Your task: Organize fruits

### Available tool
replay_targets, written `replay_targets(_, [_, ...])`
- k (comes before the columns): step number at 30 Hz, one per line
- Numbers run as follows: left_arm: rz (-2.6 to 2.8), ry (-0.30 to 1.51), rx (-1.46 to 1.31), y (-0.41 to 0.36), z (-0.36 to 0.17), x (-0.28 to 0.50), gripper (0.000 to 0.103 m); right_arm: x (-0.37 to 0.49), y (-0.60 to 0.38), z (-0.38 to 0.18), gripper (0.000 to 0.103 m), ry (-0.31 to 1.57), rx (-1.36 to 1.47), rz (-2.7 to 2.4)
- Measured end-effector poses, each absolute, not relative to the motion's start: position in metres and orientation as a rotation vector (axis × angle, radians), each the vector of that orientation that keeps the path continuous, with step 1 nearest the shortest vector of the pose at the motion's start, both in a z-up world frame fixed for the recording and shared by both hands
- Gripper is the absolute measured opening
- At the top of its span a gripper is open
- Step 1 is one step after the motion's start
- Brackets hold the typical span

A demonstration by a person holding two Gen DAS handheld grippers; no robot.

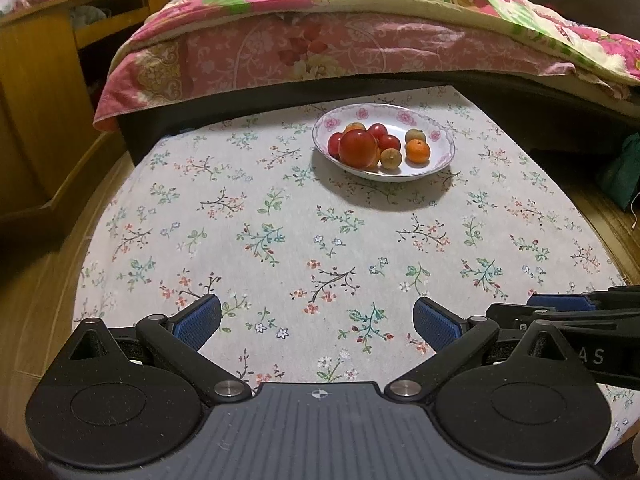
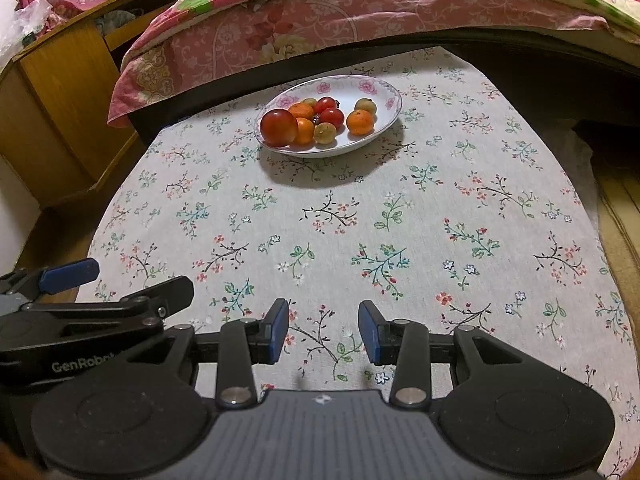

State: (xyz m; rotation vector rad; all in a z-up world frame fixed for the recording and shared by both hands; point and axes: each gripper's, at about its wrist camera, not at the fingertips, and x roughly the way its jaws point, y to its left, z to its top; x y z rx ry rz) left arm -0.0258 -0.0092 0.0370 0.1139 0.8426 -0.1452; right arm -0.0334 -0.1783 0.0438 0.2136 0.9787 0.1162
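Observation:
A white plate with pink flowers [image 1: 436, 136] [image 2: 384, 92] stands at the far side of the floral tablecloth [image 1: 280, 232] [image 2: 360, 220]. It holds a large red tomato [image 1: 358, 148] [image 2: 279, 127], small red tomatoes [image 1: 388, 142] [image 2: 332, 117], tangerines [image 1: 418, 151] [image 2: 360, 122] and small yellowish fruits [image 1: 391, 159] [image 2: 324, 133]. My left gripper [image 1: 318, 322] is open wide and empty over the near edge of the cloth. My right gripper [image 2: 323, 330] is open and empty, also near the front. Each gripper shows at the side of the other's view.
A bed with a pink floral quilt [image 1: 320, 48] [image 2: 300, 28] runs along the far side of the table. A wooden cabinet [image 1: 48, 100] [image 2: 68, 92] stands at the left. A dark green bag [image 1: 624, 172] sits on the floor at the right.

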Motion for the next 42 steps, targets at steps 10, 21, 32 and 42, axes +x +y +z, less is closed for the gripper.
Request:
replay_targets(10, [-0.152,0.845,0.1,-0.0086,0.0348,-0.0249,0.103,-0.0327,-0.1781,0.043,0.037,0.983,0.212,0.115])
replay_targets(21, [-0.153,0.843,0.095,-0.0089,0.0352,-0.0246,0.103,-0.0327,-0.1781,0.0428,0.037,0.984,0.21,0.113])
replay_targets(32, [-0.146,0.829,0.105,-0.0107,0.0368,-0.0253,0.103,-0.0326,-0.1782,0.0432,0.037,0.984,0.21,0.113])
replay_targets(42, [-0.142,0.82,0.112,-0.0113,0.0374,-0.026,0.103,-0.0325,-0.1779,0.0428,0.037,0.984,0.21,0.113])
